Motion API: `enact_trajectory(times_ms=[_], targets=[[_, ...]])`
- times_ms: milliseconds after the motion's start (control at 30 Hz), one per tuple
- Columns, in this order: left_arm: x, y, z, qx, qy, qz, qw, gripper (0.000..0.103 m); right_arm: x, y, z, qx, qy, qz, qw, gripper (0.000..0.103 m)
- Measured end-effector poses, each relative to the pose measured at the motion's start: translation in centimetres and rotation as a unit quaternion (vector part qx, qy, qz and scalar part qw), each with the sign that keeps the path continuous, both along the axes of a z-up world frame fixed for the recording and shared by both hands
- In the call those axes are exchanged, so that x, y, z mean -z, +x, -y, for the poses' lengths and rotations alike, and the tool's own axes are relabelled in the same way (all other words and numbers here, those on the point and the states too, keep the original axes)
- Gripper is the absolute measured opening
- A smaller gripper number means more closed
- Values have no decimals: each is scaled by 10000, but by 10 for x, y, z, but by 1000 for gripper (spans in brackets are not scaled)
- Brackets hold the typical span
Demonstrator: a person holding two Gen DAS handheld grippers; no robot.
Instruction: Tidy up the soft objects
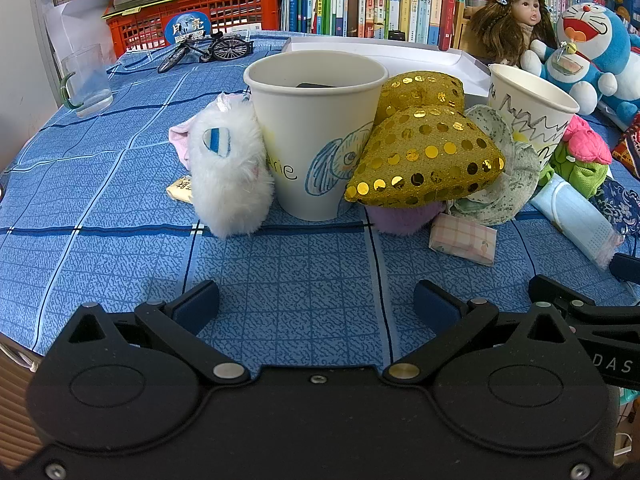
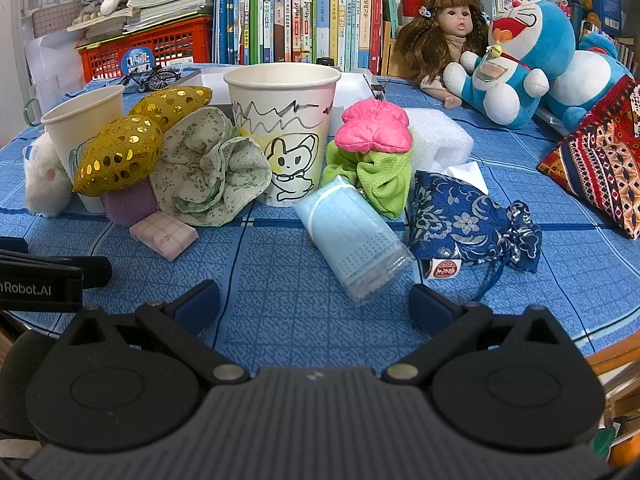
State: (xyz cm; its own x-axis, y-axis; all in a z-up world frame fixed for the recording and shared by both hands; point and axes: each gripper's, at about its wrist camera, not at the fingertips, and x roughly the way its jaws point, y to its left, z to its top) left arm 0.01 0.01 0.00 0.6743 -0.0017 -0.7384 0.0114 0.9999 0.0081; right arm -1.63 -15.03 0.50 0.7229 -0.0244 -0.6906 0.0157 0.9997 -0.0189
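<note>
Tongs, left and right, gape empty at lower centre. Gold sequinned heart cushion leans on the doodled white paper cup, mid-frame; a fluffy white plush crowds its left.

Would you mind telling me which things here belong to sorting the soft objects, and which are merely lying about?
Job: white plush, gold bow, green scrunchie, pink flower, mask pack, blue pouch, fish cup, fox cup.

Lying about: doll, Doraemon, toy bicycle, glass, books.
</note>
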Motion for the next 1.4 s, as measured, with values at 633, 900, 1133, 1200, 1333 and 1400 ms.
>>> enact_trajectory(times_ms=[633, 900, 1133, 1200, 1333, 1400], targets=[[0, 0, 0, 1, 2, 1, 10000, 103, 0, 0, 0, 0, -3, 3, 10000, 103], [0, 0, 0, 10, 3, 16, 10000, 103, 0, 0, -1, -4, -1, 32, 10000, 103], [1, -3, -4, 90, -1, 82, 9999, 103, 1, -2, 0, -19, -14, 74, 10000, 103], [1, -3, -3, 99, 4, 97, 9999, 103, 1, -3, 0, -17, -18, 79, 10000, 103], [1, -4, -3, 104, 6, 103, 9999, 103, 1, -2, 0, -19, -23, 90, 10000, 103], [1, -5, -3, 116, 5, 122, 9999, 103, 1, -2, 0, -20, -24, 96, 9999, 103]])
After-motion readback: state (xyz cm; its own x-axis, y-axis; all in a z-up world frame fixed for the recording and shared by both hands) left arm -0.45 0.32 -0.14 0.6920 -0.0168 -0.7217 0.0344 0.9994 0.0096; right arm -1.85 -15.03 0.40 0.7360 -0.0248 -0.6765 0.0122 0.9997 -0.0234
